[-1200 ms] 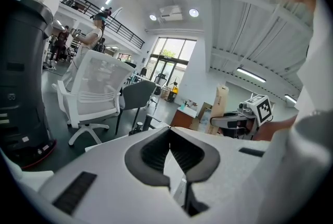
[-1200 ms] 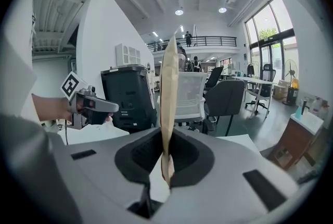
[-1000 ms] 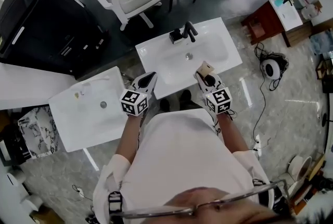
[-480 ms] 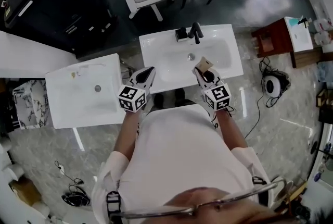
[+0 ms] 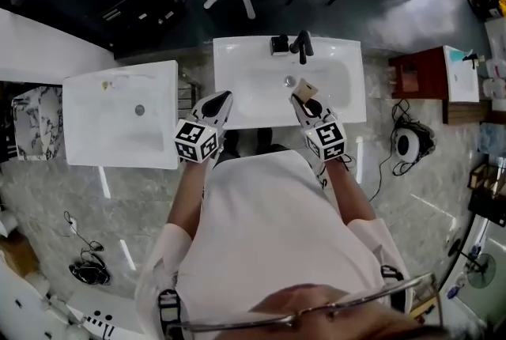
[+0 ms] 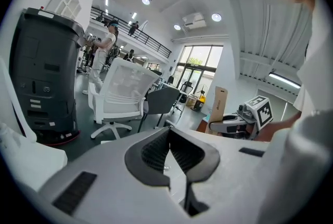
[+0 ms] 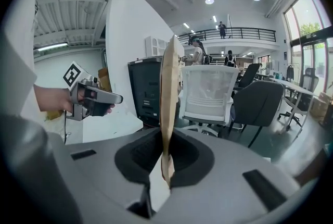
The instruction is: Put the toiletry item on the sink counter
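Swinging through your head view, the second white sink at the far left is now sitting square to the frame, where a second ago it was lying tilted. You are holding your left claw over the front left corner of the sink bench, much as before. In the left gripper view its jaws are pressing together at the tips with nothing between them.

The sink bench itself is also showing squarer now, with the faucet at its back edge. Your right claw is reaching a little further in over the basin than a second ago. It is bringing the toiletry item, a flat tan packet, closer to the drain. In the right gripper view that claw is clenching the packet edge-on and upright, so it is riding in the claw and not lying on the bench.
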Demonstrator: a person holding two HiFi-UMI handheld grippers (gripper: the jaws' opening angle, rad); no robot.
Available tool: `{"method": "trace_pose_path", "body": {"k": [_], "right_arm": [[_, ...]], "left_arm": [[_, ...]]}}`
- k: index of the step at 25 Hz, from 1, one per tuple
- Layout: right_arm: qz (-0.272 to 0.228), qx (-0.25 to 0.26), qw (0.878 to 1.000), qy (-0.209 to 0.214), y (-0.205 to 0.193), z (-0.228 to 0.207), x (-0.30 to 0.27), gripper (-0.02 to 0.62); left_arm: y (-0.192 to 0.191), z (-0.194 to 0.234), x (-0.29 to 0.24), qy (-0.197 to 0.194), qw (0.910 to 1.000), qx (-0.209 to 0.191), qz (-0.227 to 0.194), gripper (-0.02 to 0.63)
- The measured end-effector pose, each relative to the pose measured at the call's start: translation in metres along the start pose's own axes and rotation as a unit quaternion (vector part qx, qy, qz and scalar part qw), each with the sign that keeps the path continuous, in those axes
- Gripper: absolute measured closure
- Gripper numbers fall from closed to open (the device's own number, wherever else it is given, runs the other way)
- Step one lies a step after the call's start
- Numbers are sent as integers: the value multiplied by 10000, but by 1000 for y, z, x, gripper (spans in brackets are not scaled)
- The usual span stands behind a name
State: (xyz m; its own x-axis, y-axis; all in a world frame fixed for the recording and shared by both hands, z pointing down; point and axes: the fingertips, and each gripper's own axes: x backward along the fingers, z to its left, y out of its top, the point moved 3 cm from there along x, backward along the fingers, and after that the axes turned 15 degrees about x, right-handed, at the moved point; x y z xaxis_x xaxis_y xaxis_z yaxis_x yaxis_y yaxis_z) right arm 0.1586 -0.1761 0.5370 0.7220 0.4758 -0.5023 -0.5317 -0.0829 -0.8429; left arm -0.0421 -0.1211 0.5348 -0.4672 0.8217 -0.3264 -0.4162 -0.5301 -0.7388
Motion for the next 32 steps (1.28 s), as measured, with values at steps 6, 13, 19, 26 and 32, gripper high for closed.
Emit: {"method": "trace_pose_path", "body": {"k": [6,13,19,26,32], "right_arm": [[180,310,9991,233,-5,-16,-20,561],[266,506,9975,417,-6,-32,-50,561],[450,813,9934,678,-9,-38,-83,561],[687,1224,9858,921,-15,-37,-121,561],[931,1730,9752,1018,-29,-32,-157,561]], "left_arm": [[-4,6,-5,198,9997,127,-20,601],[-6,13,-9,402,9987,288,-74,601],[-6,27,-13,612,9970,444,-164,601],[-12,35,-11,836,9939,670,-274,601],[-16,43,-10,976,9914,799,-337,601]]}}
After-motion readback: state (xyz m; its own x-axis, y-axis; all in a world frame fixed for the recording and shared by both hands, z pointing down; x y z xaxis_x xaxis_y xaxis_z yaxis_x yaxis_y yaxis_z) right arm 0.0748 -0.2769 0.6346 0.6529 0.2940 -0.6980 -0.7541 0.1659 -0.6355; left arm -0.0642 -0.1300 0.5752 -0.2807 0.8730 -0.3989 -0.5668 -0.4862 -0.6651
